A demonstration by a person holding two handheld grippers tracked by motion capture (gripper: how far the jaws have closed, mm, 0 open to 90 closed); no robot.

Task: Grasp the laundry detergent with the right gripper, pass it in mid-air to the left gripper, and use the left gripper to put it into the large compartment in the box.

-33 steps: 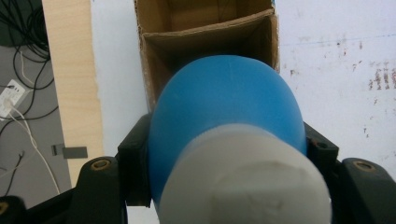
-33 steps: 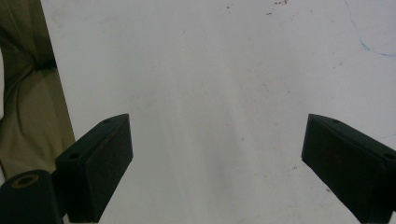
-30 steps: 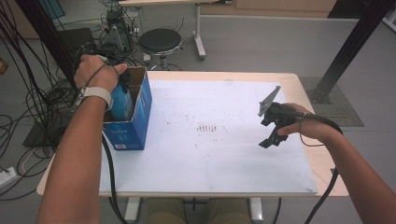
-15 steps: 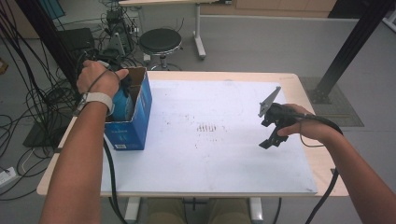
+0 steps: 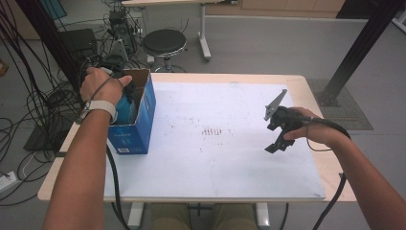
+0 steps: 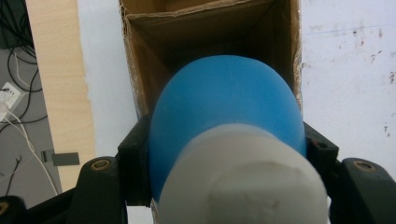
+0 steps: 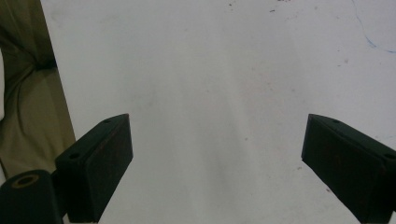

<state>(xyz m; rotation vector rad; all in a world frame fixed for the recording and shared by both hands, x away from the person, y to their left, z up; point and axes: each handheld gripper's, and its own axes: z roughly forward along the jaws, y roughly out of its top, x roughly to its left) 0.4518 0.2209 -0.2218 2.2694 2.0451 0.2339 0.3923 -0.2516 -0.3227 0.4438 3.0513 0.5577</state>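
A blue rounded object with a white end (image 6: 224,102) sits between the jaws of my left gripper (image 6: 226,158), which is shut on it. It hangs at the open top of a blue cardboard box (image 5: 136,120), whose brown inside (image 6: 201,28) lies just beyond it. In the high view the person's hand hides most of that gripper, and the blue object (image 5: 125,108) shows partly inside the box. Over the white table sheet at the right, my right gripper (image 5: 274,139) is held open, with nothing between its jaws (image 7: 217,154).
The white sheet (image 5: 215,158) covers most of the wooden table (image 5: 325,163), with faint marks at its middle. The box stands at the table's left edge. A stool (image 5: 164,43) and tangled cables (image 5: 43,100) lie on the floor beyond and to the left.
The left hand has shifted slightly nearer and lower, taking the blue object a little deeper into the box's opening. The right gripper has not moved.
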